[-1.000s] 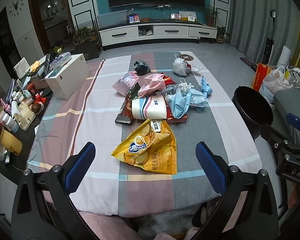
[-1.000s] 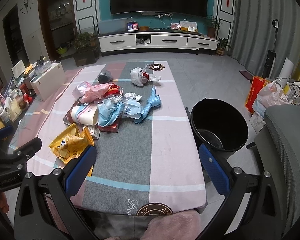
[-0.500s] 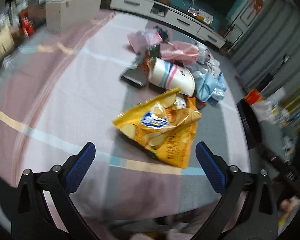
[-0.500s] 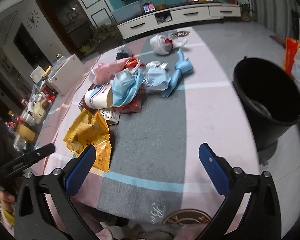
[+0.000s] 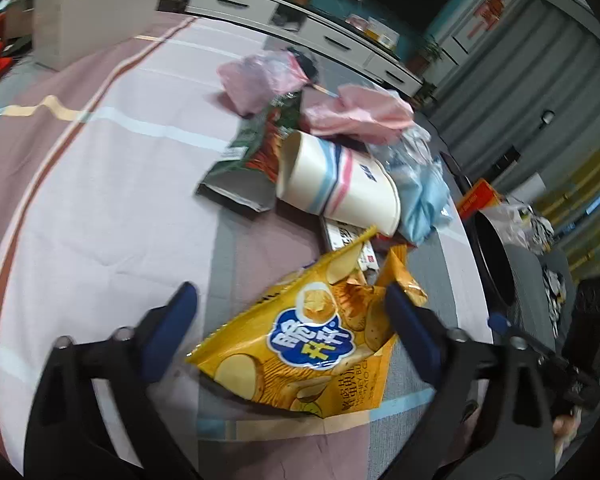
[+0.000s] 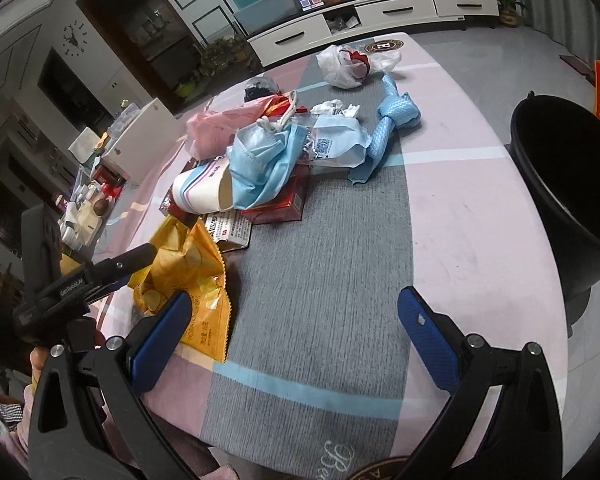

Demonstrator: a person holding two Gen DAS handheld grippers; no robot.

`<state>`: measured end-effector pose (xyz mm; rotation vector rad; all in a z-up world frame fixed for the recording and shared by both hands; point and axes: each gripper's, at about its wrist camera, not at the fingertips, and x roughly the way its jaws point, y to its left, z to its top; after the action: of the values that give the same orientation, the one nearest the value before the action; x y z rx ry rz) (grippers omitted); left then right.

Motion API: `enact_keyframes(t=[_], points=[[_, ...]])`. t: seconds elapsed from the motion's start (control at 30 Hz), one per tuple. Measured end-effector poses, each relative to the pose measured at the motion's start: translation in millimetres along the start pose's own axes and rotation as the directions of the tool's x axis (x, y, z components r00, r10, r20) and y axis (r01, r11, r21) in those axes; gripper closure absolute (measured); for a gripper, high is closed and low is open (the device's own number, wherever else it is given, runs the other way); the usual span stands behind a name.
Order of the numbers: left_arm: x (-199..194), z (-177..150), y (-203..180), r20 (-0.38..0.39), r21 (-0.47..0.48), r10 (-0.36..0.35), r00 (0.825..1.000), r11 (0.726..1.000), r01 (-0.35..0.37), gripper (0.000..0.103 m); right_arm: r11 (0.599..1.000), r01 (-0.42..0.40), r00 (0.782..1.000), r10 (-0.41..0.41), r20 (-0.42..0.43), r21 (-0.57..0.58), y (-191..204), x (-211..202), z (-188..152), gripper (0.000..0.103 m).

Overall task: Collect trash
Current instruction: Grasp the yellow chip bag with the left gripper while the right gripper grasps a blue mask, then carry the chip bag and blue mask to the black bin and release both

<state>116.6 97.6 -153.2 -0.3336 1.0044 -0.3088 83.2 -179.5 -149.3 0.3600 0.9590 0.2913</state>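
Pink-and-grey cloth covers your counter (image 6: 332, 280), where a yellow chip bag (image 5: 312, 340) lies near the front edge between the blue pads of your left hand-held gripper (image 5: 292, 320). Its jaws have just been closing, yet the pads are not pressing the bag. Print on the bag reads "POTATO"; the rest is blurred. Behind it a striped paper cup (image 5: 336, 188) lies on its side, touching a blue face mask (image 6: 264, 160). Your right hand-held gripper (image 6: 296, 336) stands open over bare cloth. A black bin (image 6: 568, 168) is cut off at right.
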Motion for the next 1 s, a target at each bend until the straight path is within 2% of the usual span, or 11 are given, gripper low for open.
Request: enact_keyframes(t=[0.03, 0.1, 0.13, 0.2, 0.3, 0.43, 0.5, 0.6, 0.77, 0.9, 1.0], points=[[2, -1, -1, -0.006, 0.013, -0.003, 1.0, 1.0, 0.003, 0.031, 1.0, 0.001, 1.0, -0.001, -0.003, -0.001, 0, 3, 2, 0.002], [6, -3, -3, -0.027, 0.033, -0.022, 0.999, 0.999, 0.023, 0.058, 1.0, 0.006, 1.0, -0.006, -0.009, 0.001, 0, 10, 6, 0.002], [7, -5, -3, -0.031, 0.038, -0.038, 0.999, 0.999, 0.039, 0.06, 1.0, 0.002, 1.0, -0.002, -0.009, 0.005, 0, 13, 8, 0.002], [6, -7, -4, -0.031, 0.05, -0.058, 0.998, 0.997, 0.06, 0.073, 1.0, -0.012, 1.0, 0.012, -0.006, 0.015, 1, 18, 14, 0.002], [1, -9, -6, -0.024, 0.052, -0.089, 0.996, 0.995, 0.09, 0.085, 0.999, -0.033, 0.999, 0.032, 0.017, 0.033, 2, 22, 25, 0.004], [-17, -13, -8, -0.001, 0.044, -0.142, 0.99, 0.989, 0.142, 0.088, 0.998, -0.046, 0.998, 0.044, 0.05, 0.047, 9, 29, 43, 0.019], [-33, -13, -11, 0.033, 0.041, -0.194, 0.98, 0.98, 0.193, 0.088, 0.998, -0.046, 0.997, 0.044, 0.062, 0.034, 15, 34, 49, 0.025], [-60, -9, -10, 0.092, 0.048, -0.212, 0.973, 0.977, 0.208, 0.088, 0.999, -0.041, 0.995, 0.041, 0.091, -0.007, 27, 40, 59, 0.032], [-92, -1, -3, 0.202, 0.055, -0.128, 0.971, 0.991, 0.12, 0.088, 0.999, 0.004, 0.993, 0.002, 0.114, -0.054, 40, 55, 73, 0.042], [-103, 1, 9, 0.235, 0.035, -0.09, 0.968, 0.996, 0.084, 0.088, 0.996, 0.035, 0.997, -0.029, 0.075, -0.082, 41, 74, 74, 0.063], [-107, -1, 15, 0.241, 0.023, -0.081, 0.967, 0.997, 0.078, 0.088, 0.996, 0.037, 0.997, -0.031, 0.072, -0.079, 37, 77, 70, 0.09]])
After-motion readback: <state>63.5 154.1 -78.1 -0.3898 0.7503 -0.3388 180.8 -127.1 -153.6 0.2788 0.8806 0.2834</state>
